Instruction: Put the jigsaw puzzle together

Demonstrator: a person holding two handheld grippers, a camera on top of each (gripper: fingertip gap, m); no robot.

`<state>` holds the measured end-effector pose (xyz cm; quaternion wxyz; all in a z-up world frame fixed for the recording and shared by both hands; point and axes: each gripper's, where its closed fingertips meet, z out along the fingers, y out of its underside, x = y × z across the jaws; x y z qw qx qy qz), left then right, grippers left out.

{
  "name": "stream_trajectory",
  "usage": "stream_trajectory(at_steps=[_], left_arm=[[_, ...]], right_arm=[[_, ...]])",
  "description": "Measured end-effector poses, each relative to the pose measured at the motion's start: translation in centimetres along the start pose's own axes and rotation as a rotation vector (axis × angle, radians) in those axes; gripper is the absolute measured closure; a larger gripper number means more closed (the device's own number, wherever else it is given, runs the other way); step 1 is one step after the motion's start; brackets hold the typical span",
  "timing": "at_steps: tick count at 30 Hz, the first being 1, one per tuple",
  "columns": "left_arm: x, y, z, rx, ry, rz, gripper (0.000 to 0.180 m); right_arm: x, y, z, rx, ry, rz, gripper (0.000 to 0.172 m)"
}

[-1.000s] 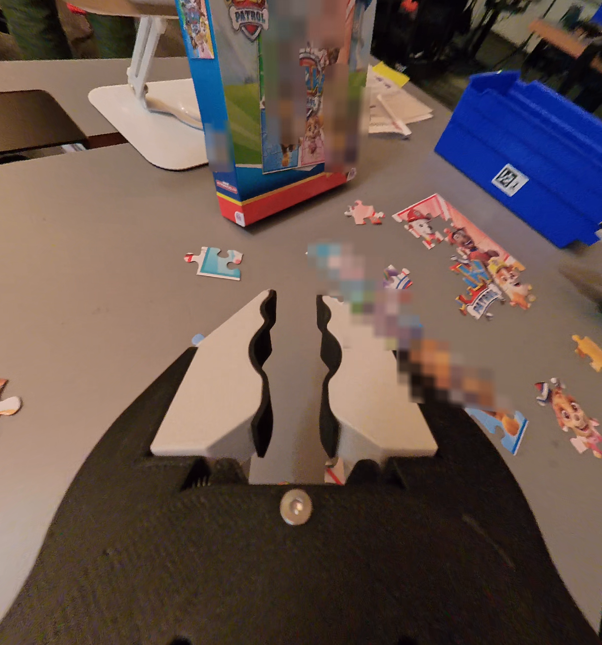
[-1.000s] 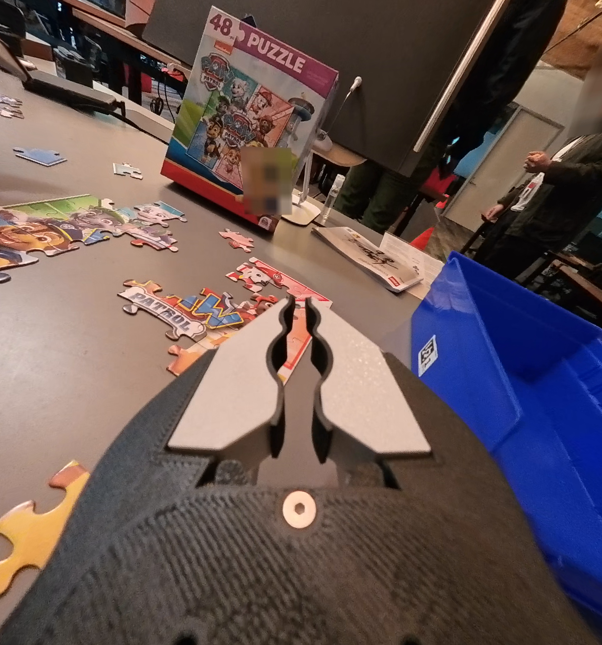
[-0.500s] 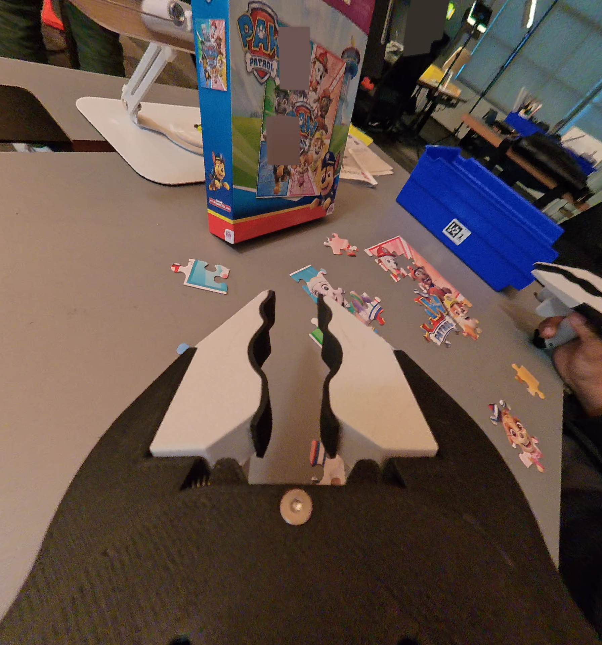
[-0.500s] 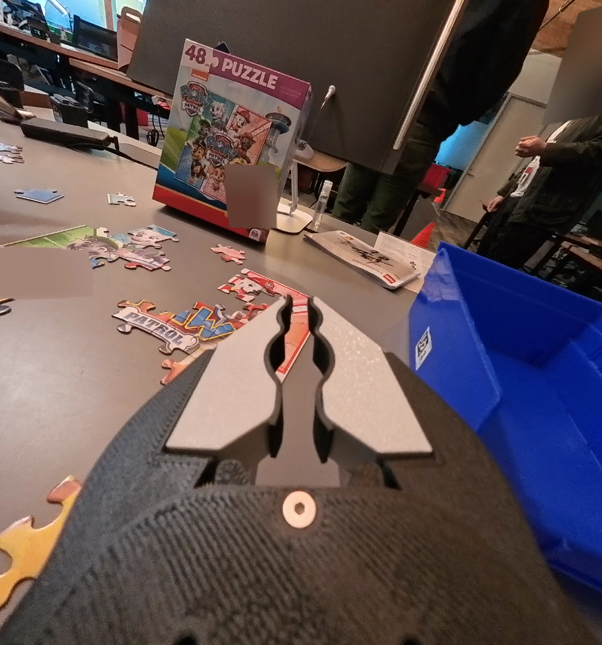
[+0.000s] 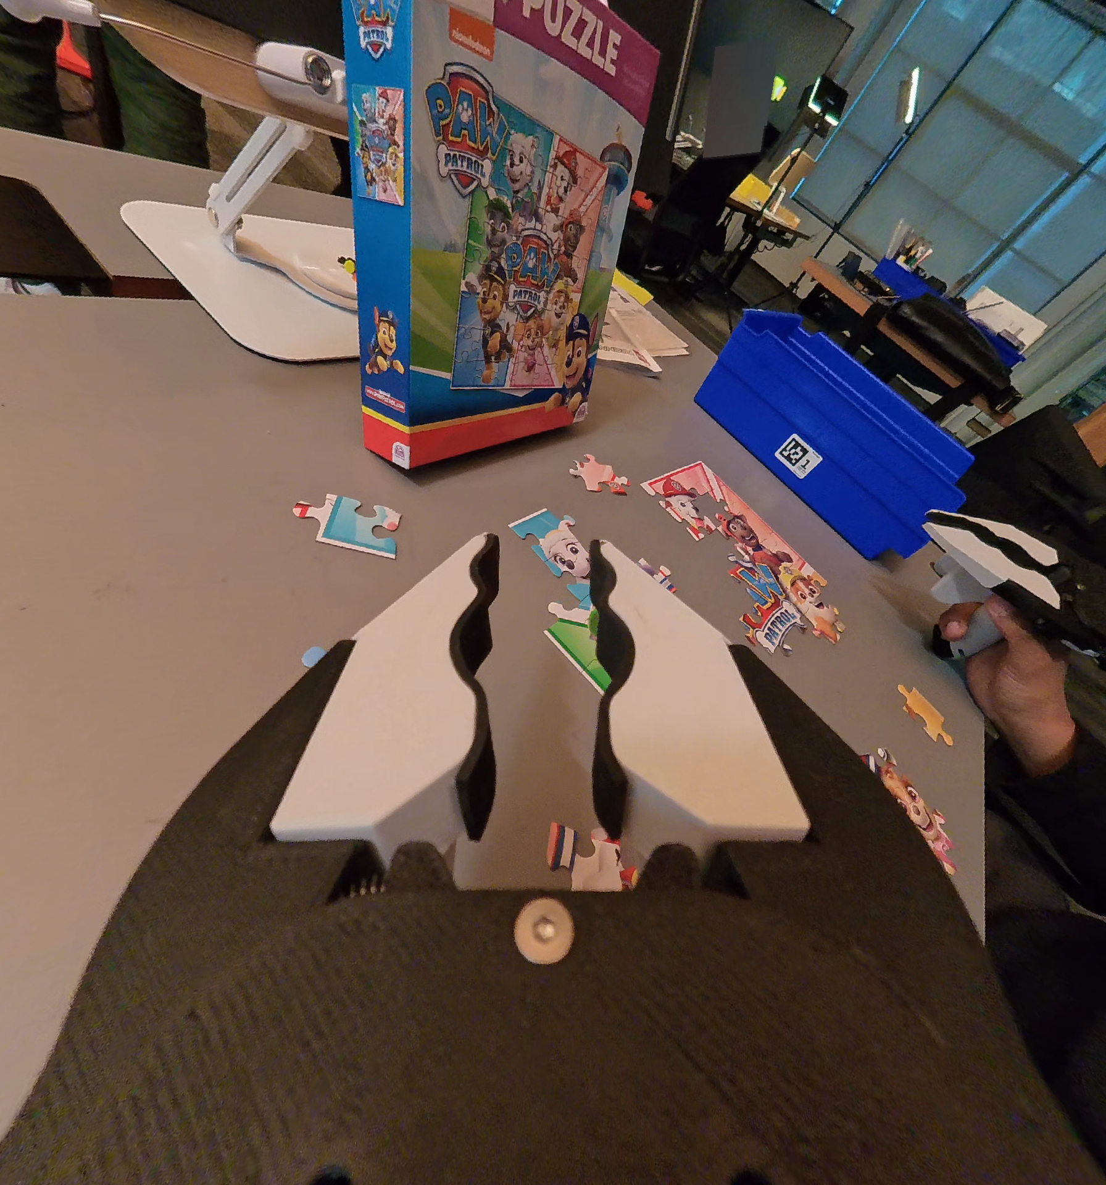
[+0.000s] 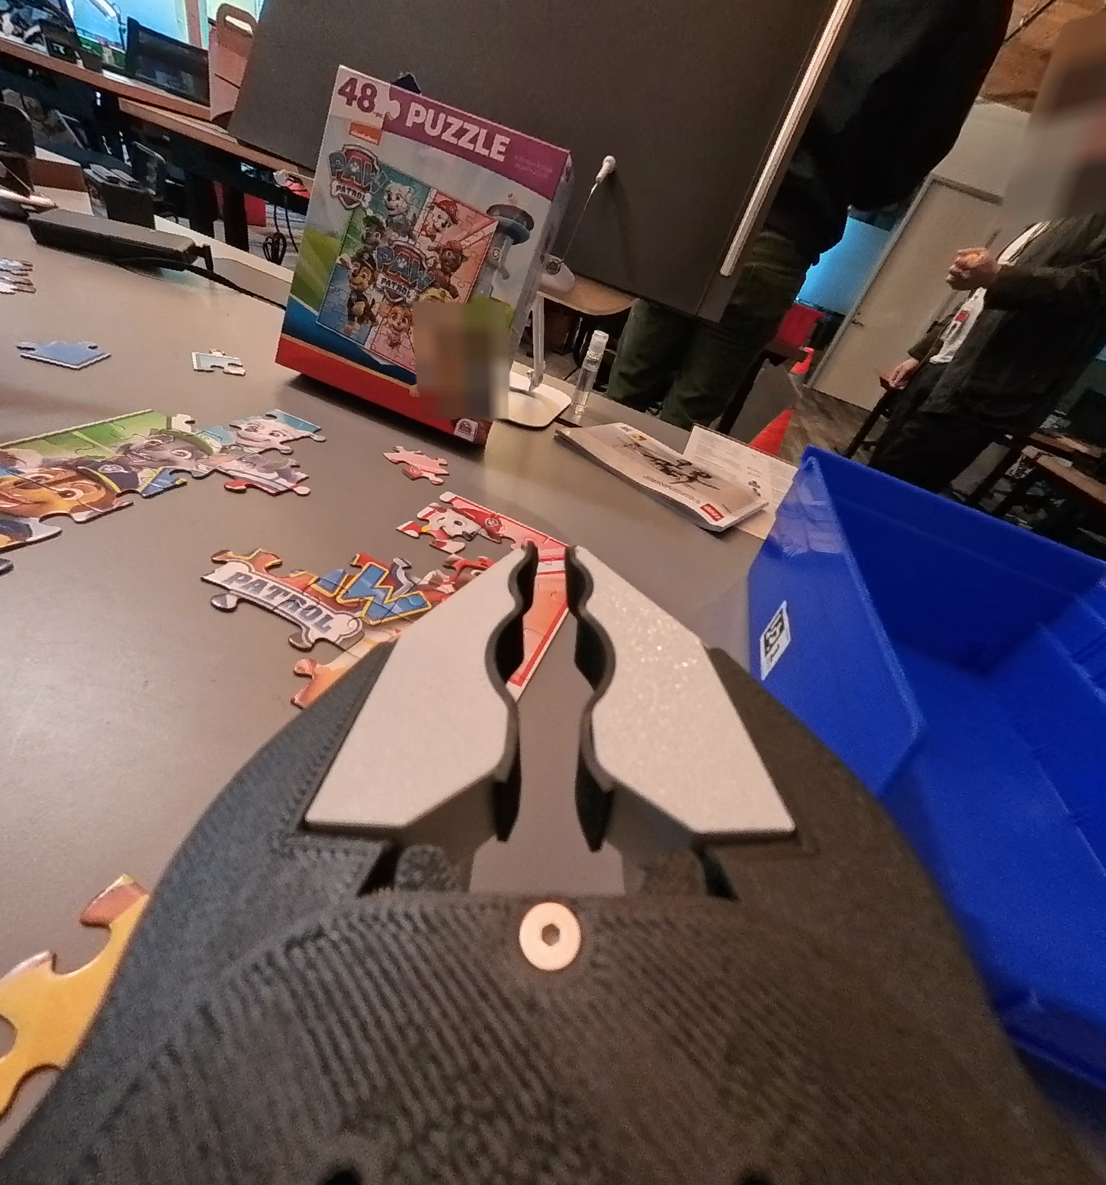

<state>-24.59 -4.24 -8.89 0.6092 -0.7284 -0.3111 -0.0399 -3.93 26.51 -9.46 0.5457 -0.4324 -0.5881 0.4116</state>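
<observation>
— So, nearest first: what is the left gripper [image 5: 543, 545] doing?

— It hangs above the grey table [image 5: 121, 513] with its jaws a moderate way apart and nothing between the pads. Under its base lies a small white, red and blue puzzle piece [image 5: 592, 856]. Through the gap shows part of a joined section with a white pup and a green patch [image 5: 566, 580]; that section lies flat on the table, not pinched.

— And the right gripper [image 6: 549, 553]?

— Narrow, only a slim slit between its fingers, and bare. It sits low over a joined red and pink puzzle section [image 6: 473, 522], with a blue bin [image 6: 890, 673] just beside it on its right. In the left wrist view a hand [image 5: 1012, 686] holds it at the table's right edge.

— What lies around them?

— Close to the right gripper, a yellow piece [image 6: 44, 1026] on its left. Farther out, a section with lettering and a badge [image 6: 319, 593], then a large joined section with pups [image 6: 89, 462]. Beyond the left gripper's tips lies a loose teal and white piece [image 5: 355, 522], and a small pink piece [image 5: 598, 474] near the red section.

— And at the back?

— A puzzle box [image 5: 493, 231] stands upright, with a white stand [image 5: 242, 282] behind it and a booklet [image 6: 659, 474] beside the bin. People stand beyond the table.
</observation>
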Motion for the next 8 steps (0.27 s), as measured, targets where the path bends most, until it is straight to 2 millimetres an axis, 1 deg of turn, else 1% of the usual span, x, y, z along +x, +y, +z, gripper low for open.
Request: stream_trajectory(at_steps=[8], left_arm=[[0.22, 0.55, 0.34, -0.032, 0.014, -0.020, 0.156]], right_arm=[[0.09, -0.09, -0.07, 0.007, 0.007, -0.003, 0.164]])
